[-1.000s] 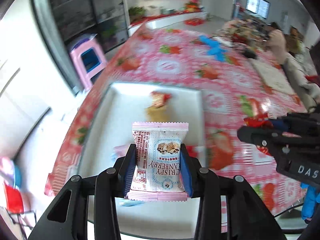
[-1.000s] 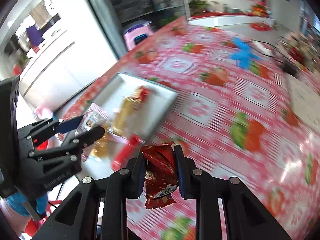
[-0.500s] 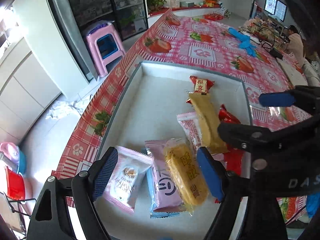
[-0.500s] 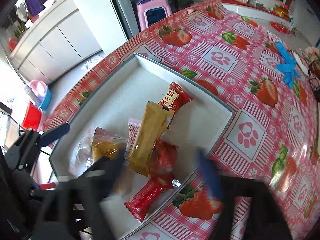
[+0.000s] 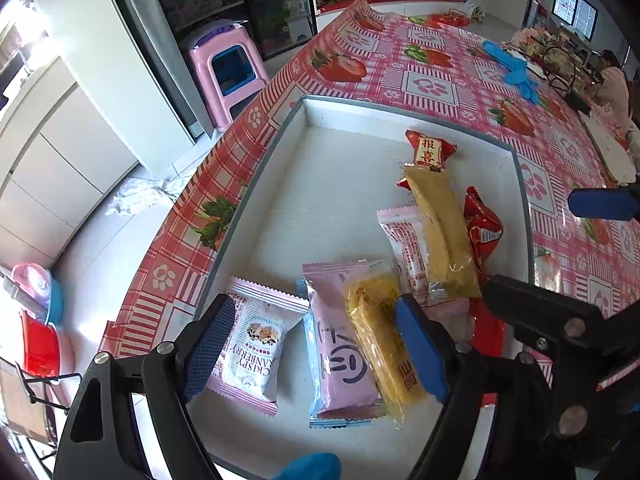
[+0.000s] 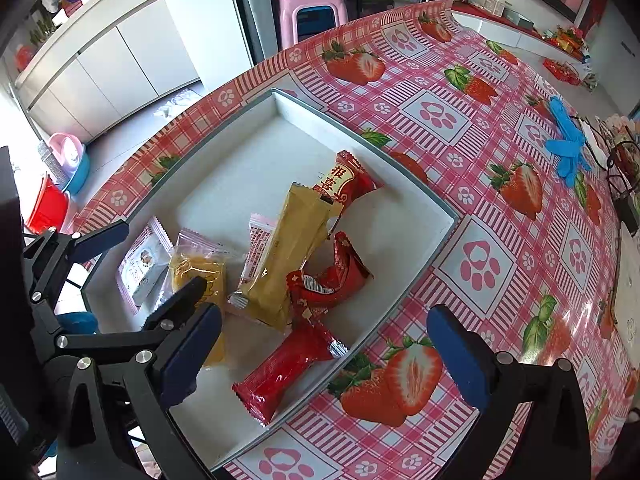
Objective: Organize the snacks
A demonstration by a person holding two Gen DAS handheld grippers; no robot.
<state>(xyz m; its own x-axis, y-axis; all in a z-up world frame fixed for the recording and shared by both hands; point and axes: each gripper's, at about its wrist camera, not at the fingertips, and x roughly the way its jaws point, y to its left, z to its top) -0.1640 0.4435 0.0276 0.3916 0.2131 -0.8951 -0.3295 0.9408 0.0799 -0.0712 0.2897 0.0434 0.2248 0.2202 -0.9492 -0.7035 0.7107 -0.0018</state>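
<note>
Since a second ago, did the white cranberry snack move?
Yes. The cranberry snack went from the left tongs down into the tray's near left corner.

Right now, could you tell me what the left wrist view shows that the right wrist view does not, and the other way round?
Only the left wrist view shows the pink-and-blue packet under the yellow cake, and a seated person at the table's far end.

Only the right wrist view shows the long red bar whole, near the tray's front rim, and the strawberry print beside that rim.

Both show the tray, the cranberry packet, the gold bar, the crumpled red wrapper, the pink stool, the blue gloves, and both grippers, left and right, holding nothing; the right one's fingers are opening.
</note>
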